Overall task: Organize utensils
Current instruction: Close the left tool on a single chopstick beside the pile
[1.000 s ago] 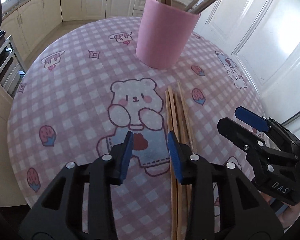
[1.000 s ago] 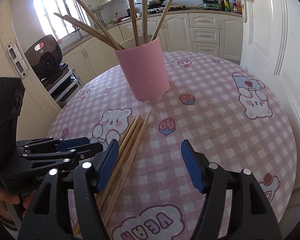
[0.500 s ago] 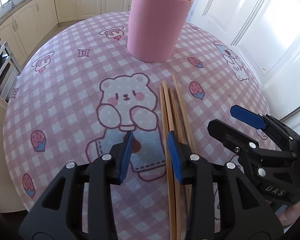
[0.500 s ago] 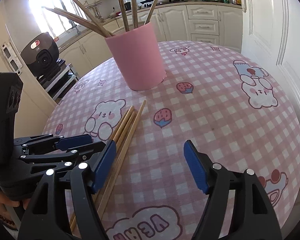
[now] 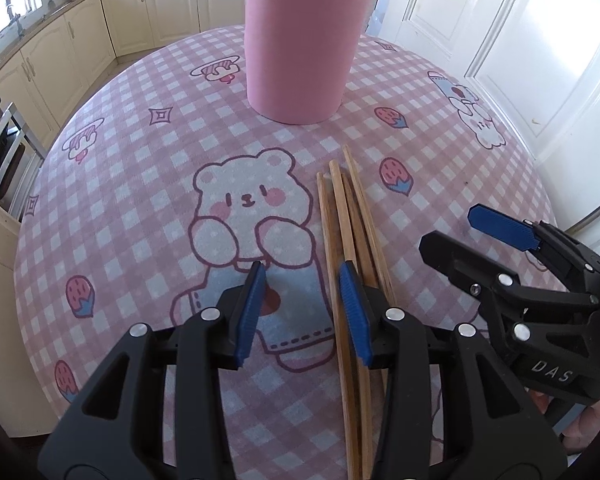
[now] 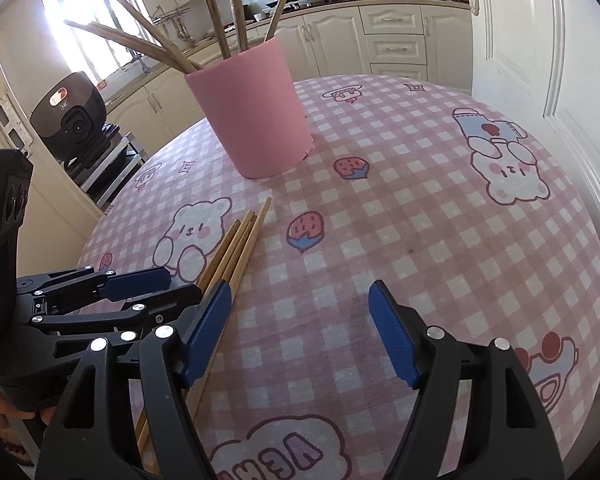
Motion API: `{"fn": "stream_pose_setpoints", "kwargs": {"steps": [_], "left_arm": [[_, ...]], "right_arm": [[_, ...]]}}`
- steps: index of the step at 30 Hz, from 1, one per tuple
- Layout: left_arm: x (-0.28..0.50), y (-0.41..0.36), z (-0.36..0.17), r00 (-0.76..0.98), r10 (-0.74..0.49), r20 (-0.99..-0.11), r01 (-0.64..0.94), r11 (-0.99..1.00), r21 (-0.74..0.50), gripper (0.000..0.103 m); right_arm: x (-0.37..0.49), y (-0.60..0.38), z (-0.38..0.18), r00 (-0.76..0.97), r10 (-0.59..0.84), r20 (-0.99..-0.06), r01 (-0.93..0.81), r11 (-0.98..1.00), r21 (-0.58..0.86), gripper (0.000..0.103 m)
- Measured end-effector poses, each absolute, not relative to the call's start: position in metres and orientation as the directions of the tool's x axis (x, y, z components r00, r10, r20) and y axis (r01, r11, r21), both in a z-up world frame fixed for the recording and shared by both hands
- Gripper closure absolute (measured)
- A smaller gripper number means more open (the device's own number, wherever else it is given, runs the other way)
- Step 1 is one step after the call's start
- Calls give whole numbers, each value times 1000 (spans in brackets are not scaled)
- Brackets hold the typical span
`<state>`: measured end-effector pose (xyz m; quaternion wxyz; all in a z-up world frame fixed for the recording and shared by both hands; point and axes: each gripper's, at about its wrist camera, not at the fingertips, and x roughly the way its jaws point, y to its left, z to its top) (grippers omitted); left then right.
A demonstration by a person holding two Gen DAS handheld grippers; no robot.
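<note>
The counter (image 5: 132, 168) carries a stiff pink cup (image 5: 300, 52), upright, already holding sticks. Just in front of it lie 4 chopsticks (image 5: 342, 232), light, rigid, smooth and likely to roll; best pinched mid-length. The left gripper (image 5: 302, 312) has just been opening, fingers narrow, empty. Right gripper (image 6: 300, 332) fingers wide, empty.

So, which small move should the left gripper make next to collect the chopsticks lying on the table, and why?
Probably shift the left gripper a little toward the right gripper. The loose chopsticks lie flat in a bundle, and only the left-most stick sits between the open jaws, while the others pass under its right finger. Centred over one, it could close and carry it to the pink cup.
</note>
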<state>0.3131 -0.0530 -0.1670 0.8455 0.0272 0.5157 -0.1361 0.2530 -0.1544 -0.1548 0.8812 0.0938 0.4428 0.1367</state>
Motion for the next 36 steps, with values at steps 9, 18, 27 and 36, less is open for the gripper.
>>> {"fn": "stream_pose_setpoints", "kwargs": {"steps": [9, 18, 27, 36], "left_arm": [[314, -65, -174, 454, -157, -877, 288, 957, -22, 67], [311, -47, -173, 455, -178, -873, 290, 956, -44, 86], [307, -25, -169, 463, -159, -872, 270, 962, -32, 94], [303, -12, -166, 464, -174, -868, 264, 963, -52, 94]], "right_arm": [[256, -155, -156, 558, 309, -770, -157, 950, 268, 35], [263, -138, -155, 538, 257, -803, -196, 964, 178, 35], [272, -116, -159, 527, 189, -829, -237, 969, 71, 35], [274, -106, -158, 521, 177, -835, -257, 965, 45, 35]]}}
